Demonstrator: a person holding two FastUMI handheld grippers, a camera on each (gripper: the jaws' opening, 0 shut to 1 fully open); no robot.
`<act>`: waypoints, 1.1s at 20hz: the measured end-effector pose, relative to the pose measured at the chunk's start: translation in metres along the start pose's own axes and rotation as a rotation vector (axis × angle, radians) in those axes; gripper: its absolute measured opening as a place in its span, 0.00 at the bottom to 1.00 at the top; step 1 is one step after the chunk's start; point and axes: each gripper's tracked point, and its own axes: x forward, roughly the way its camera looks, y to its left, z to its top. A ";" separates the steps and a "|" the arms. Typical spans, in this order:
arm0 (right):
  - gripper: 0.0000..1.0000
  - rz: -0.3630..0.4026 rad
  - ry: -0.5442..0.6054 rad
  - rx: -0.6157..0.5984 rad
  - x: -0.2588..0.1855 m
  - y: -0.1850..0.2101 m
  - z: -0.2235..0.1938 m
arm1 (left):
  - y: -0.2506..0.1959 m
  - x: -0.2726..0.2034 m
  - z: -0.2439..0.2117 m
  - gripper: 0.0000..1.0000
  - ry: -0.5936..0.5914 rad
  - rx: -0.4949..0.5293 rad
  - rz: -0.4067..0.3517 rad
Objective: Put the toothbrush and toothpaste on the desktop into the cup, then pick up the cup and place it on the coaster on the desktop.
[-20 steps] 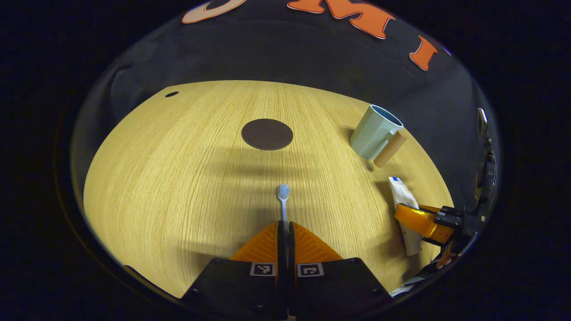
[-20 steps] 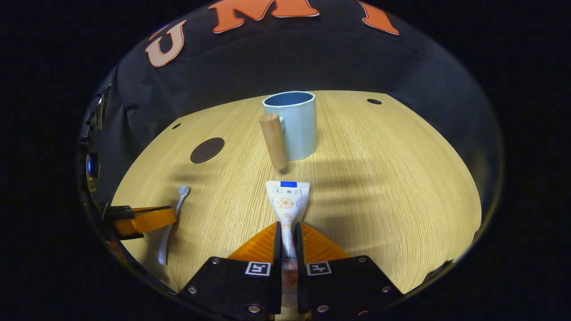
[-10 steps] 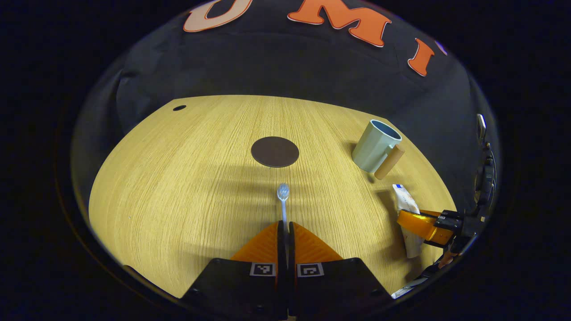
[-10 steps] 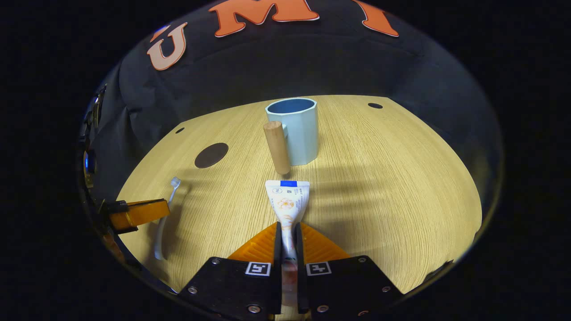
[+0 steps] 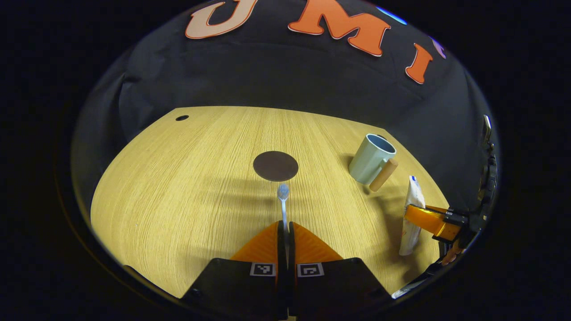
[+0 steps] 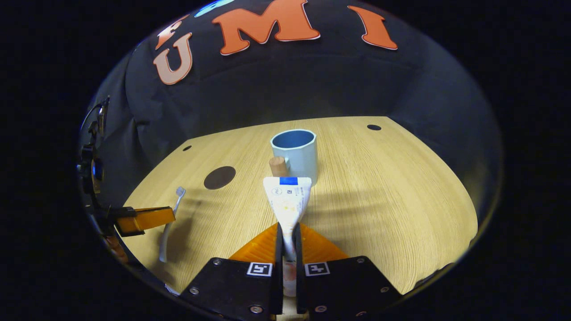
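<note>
The left gripper (image 5: pixel 285 227) is clamped on the toothbrush (image 5: pixel 283 203), bristle head pointing at the dark round coaster (image 5: pixel 275 166). The right gripper (image 6: pixel 287 232) pinches the toothpaste tube (image 6: pixel 287 203) (crimped end forward) above the desktop (image 6: pixel 379 200), before the pale blue cup (image 6: pixel 295 154) with its wooden handle (image 6: pixel 277 166).

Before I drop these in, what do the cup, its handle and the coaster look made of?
Pale blue faceted cup: looks like matte plastic, though glazed ceramic is possible; even colour, soft sheen. Its tan cylindrical handle: probably wood, dull. Dark round coaster: thin, flat, matte; maybe leather or rubber, cannot tell.
</note>
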 end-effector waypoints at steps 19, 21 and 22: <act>0.06 0.029 -0.268 0.009 -0.006 -0.002 0.106 | 0.002 -0.005 0.020 0.04 -0.081 0.000 0.001; 0.06 0.035 -0.302 0.006 -0.007 0.000 0.121 | 0.006 -0.005 0.023 0.04 -0.094 -0.006 0.006; 0.06 0.038 -0.317 0.002 -0.006 0.001 0.128 | 0.007 -0.005 0.024 0.04 -0.097 -0.013 0.006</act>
